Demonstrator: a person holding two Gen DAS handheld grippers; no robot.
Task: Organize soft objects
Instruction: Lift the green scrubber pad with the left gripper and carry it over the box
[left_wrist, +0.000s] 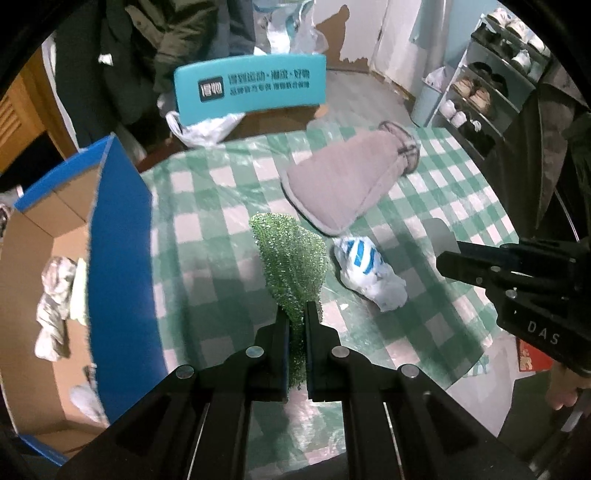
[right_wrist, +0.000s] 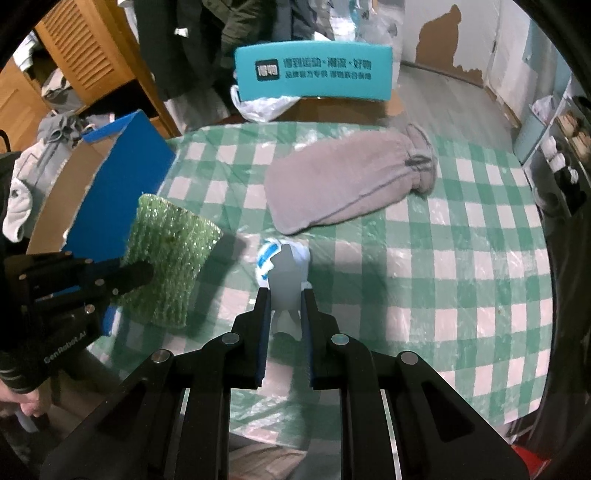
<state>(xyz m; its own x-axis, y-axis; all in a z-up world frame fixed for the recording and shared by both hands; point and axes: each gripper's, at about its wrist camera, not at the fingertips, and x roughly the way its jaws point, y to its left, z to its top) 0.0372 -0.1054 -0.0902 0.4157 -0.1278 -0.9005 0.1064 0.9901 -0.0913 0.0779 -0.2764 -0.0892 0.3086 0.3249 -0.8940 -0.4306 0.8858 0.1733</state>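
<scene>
Left gripper (left_wrist: 296, 312): matte black linkage bars, round silver pivot pins, blue pads lining the fingers (left_wrist: 283, 347). "GenRobot.AI" is printed in white on its housing. Right gripper (right_wrist: 284, 295): same black construction, silver pins, blue pads; "DAS" is lettered in white. Bare skin is seen below each housing.

Green glittery scrubbing pad (left_wrist: 291, 258) standing upright, pinched at its lower edge, just beside the blue box (left_wrist: 118, 236). Crumpled white-and-blue sock (left_wrist: 365, 273) lies on the checked table; grey fleece pouch (right_wrist: 343, 181) lies flat behind it.
</scene>
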